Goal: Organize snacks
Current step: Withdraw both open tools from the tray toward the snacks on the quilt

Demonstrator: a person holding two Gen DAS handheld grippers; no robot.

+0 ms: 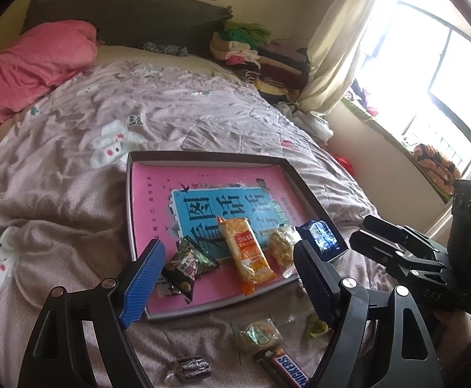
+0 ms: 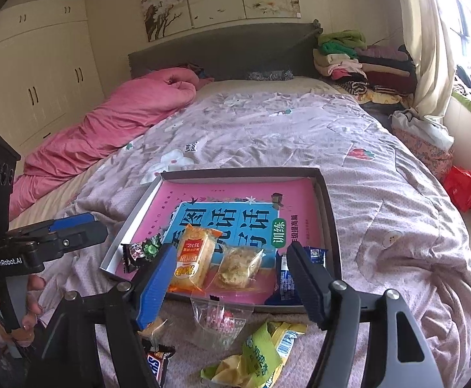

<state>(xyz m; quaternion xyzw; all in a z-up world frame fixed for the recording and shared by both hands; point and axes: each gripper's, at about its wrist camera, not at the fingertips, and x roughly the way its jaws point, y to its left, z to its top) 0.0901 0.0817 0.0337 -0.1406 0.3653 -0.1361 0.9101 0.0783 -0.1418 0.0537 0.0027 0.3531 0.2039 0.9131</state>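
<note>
A shallow tray [image 1: 128, 200] [image 2: 327, 200] with a pink printed bottom lies on the bed. In it sit a dark packet [image 1: 187, 265] [image 2: 138, 252], an orange packet [image 1: 246, 255] [image 2: 193, 262], a clear bag of biscuit [image 1: 282, 245] [image 2: 238, 266] and a blue packet [image 1: 321, 237] [image 2: 285, 286]. My left gripper [image 1: 229, 244] [image 2: 96, 228] hovers open over the tray's near edge, holding nothing. My right gripper [image 2: 230, 252] [image 1: 359, 231] is open too, with the blue packet beside its right finger. Loose on the quilt: a round green cake [image 1: 258, 333], a Snickers bar [image 1: 287, 368] [image 2: 156, 362], a dark candy [image 1: 191, 367], a clear candy bag [image 2: 222, 320], a yellow-green wrapper [image 2: 261, 355].
A rumpled floral quilt [image 2: 380, 226] covers the bed, with a pink duvet [image 2: 112, 129] at the far left and stacked clothes [image 2: 358, 61] by the headboard. A curtain and window stand on the right. A red bag [image 2: 461, 187] lies past the bed's right edge. A person's hand [image 2: 31, 291] grips the left tool.
</note>
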